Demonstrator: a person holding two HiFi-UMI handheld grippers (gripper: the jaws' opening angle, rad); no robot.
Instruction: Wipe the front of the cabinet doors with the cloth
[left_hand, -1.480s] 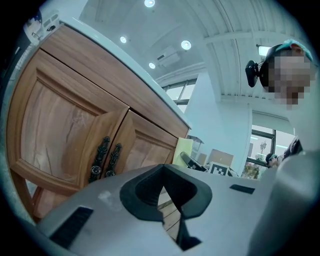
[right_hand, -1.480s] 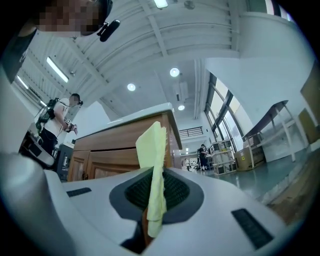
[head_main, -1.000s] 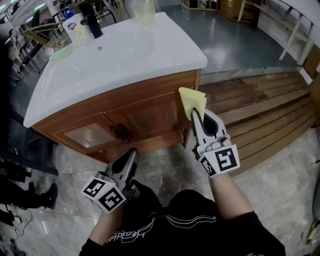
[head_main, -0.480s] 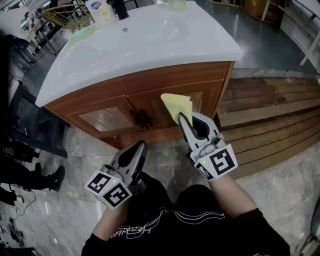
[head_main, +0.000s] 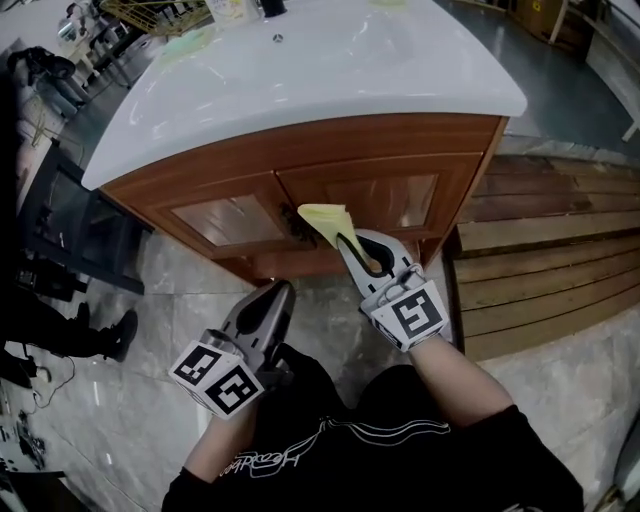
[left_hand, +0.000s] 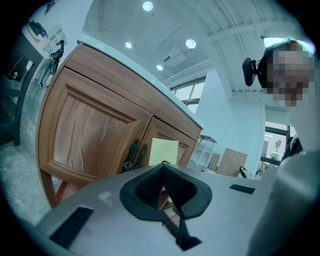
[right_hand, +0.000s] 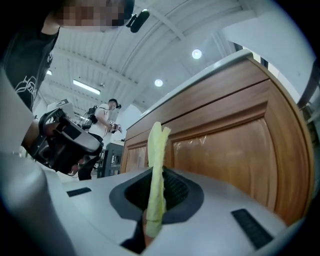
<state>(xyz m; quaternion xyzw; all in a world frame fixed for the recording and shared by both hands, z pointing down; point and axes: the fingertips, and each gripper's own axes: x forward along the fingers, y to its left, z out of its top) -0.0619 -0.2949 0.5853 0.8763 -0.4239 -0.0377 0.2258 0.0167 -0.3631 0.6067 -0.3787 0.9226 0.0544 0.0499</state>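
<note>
Head view: yellow cloth (head_main: 325, 222) stands up out of the right gripper (head_main: 345, 240), whose jaws are clamped on its lower end. In the right gripper view it's folded and edge-on. It sits where the two doors meet, just beside the dark handles (head_main: 296, 226), at the right door's (head_main: 395, 200) lower inner corner. Touching the wood or just off it: can't tell.

Left gripper (head_main: 280, 292) hangs lower, apart from the cabinet, jaws together w/ nothing between, aimed toward the left door (head_main: 225, 218).

Step looks like a wiping pass. To do it well, prob. turn the cloth's flat face to the panel, not its edge. Keep light, even pressure, sweep along the grain w/ overlapping strokes, and steer round the handles so the cloth doesn't snag.
</note>
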